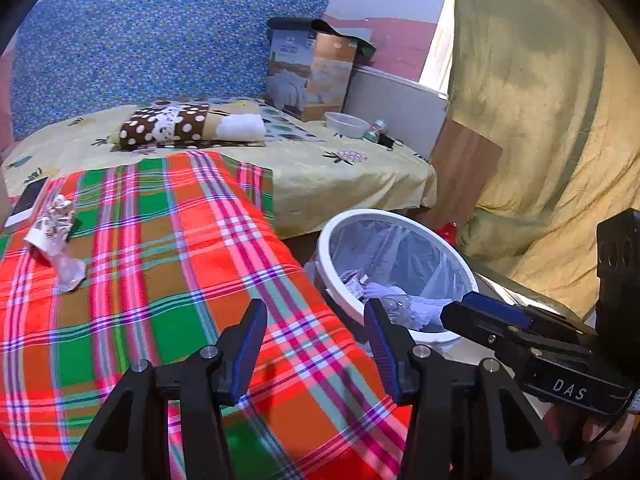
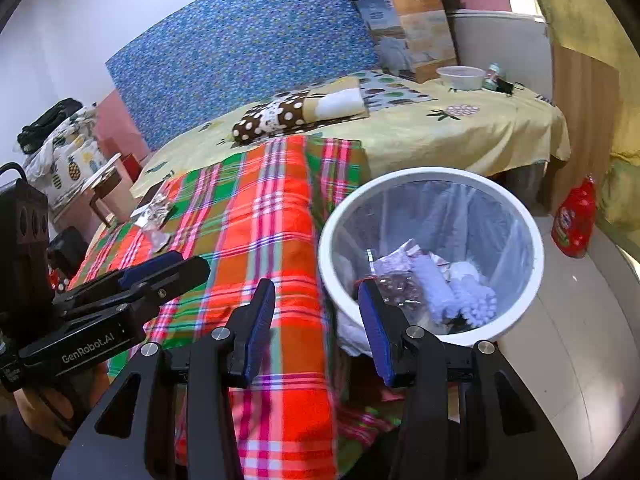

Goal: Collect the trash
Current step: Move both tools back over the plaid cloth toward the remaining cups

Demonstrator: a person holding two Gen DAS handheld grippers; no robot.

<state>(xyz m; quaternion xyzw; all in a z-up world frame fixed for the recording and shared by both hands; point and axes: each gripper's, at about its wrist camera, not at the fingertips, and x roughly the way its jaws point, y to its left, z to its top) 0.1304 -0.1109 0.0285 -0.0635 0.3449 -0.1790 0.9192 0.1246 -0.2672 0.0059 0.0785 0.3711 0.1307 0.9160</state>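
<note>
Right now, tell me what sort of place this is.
Most likely a bedroom: a bed with a pineapple-print sheet, a spotted pillow on it, and a lined waste bin beside it.

plaid blanket point(image 1: 168, 280) mostly bare, bin point(image 2: 430, 178) mouth open

Empty left tongs point(image 1: 316, 344) gape above plaid blanket point(image 1: 168, 264) beside bin point(image 1: 344, 296).

blanket point(image 1: 160, 264) – red-green-orange plaid | bin point(image 2: 432, 176) – white rim | headboard point(image 1: 140, 40) – blue floral
</note>
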